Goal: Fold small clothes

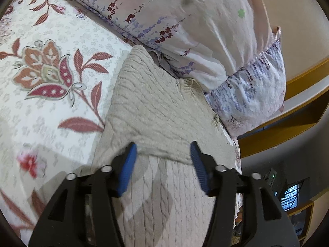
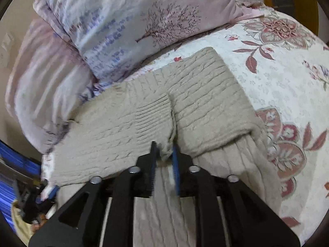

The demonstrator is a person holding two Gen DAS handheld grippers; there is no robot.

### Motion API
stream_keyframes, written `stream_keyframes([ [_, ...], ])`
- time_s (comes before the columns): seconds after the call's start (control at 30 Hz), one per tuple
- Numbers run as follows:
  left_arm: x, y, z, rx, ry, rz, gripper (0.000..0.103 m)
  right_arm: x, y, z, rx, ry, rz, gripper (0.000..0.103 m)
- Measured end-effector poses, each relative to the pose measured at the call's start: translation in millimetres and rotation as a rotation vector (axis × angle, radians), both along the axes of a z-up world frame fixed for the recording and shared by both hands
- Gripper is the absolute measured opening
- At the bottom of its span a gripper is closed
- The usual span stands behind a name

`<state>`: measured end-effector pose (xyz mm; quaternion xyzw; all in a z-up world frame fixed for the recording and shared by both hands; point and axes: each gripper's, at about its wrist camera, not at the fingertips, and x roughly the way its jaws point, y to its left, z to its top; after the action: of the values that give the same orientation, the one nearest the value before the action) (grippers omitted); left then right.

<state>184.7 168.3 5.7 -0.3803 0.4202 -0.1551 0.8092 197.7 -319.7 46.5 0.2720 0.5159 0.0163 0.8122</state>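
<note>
A beige cable-knit sweater (image 1: pixel 156 107) lies partly folded on a floral bedspread (image 1: pixel 51 78), its far edge against stacked pillows (image 1: pixel 185 20). The left gripper (image 1: pixel 163 152) hovers over the folded edge, blue pads spread wide and gripping nothing. The right gripper (image 2: pixel 164 150) stands narrow (a tuft of knit sits between its pads, contact unclear)

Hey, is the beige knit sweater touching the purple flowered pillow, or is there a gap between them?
Touching. In the left wrist view the sweater has its far edge running under the pillow, with no bedspread showing between them there.
</note>
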Motion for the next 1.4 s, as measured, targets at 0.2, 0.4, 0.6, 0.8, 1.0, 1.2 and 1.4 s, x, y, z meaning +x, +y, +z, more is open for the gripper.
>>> stream_keyframes([
  [0.2, -41.4, 14.3, 15.0, 0.088, -0.058, 0.000, 0.063, -38.5, -35.3, 27.0, 0.025, -0.062, 0.003, 0.053],
  [0.4, -82.0, 33.1, 10.5, 0.096, -0.045, 0.007, 0.063, -81.3, -66.1, 25.7, 0.043, -0.035, 0.011, 0.053],
  [0.6, -114.7, 28.5, -3.1, 0.025, -0.032, -0.037, 0.060, -114.2, -80.0, 16.5, 0.088, 0.016, 0.021, 0.053],
  [0.8, -138.9, 15.4, -9.8, -0.022, -0.034, -0.069, 0.050, -135.7, -75.9, 11.8, 0.170, 0.036, 0.057, 0.040],
  [1.0, -160.9, 8.6, -17.4, -0.102, -0.030, -0.116, 0.034, -162.9, -71.0, 10.5, 0.283, 0.039, 0.089, 0.031],
  [1.2, -186.2, -3.2, -25.6, -0.147, -0.025, -0.196, 0.023, -193.2, -62.4, 13.8, 0.366, 0.038, 0.156, 0.027],
  [1.4, -203.6, -10.6, -34.3, -0.153, 0.012, -0.262, 0.020, -205.8, -45.5, 18.5, 0.360, 0.036, 0.260, 0.026],
])
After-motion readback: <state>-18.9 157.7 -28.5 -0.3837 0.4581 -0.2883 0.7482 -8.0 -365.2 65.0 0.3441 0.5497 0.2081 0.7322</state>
